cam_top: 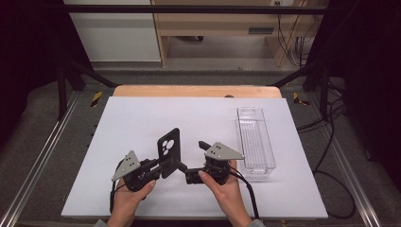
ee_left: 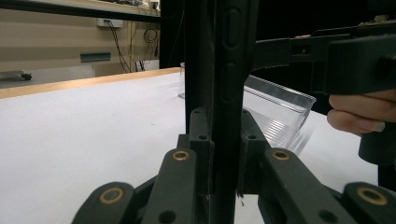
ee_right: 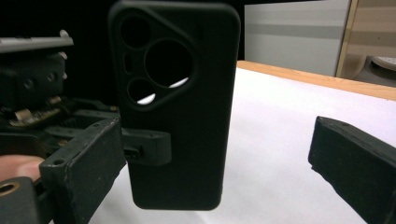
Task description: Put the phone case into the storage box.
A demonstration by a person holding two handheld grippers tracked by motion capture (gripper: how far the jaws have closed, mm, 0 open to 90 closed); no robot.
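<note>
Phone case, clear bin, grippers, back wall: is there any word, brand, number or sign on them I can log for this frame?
None can be read.
Black phone case, held upright in the left gripper: plain, no brand showing.
Clear plastic bin: no label.
Grey plate on the right gripper: holes, no lettering.
Grey plate on the wooden furniture behind the table: too small and blurred to read.

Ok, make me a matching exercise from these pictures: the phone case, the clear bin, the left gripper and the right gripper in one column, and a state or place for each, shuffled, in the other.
Column one:
1. phone case
2. clear bin
3. left gripper
4. right gripper

Column two:
A. jaws open, pointed at the case
B. empty, on the table's right side
C. held upright off the table
D. jaws clamped on the case's edge

Pairs: 1-C, 2-B, 3-D, 4-A
</note>
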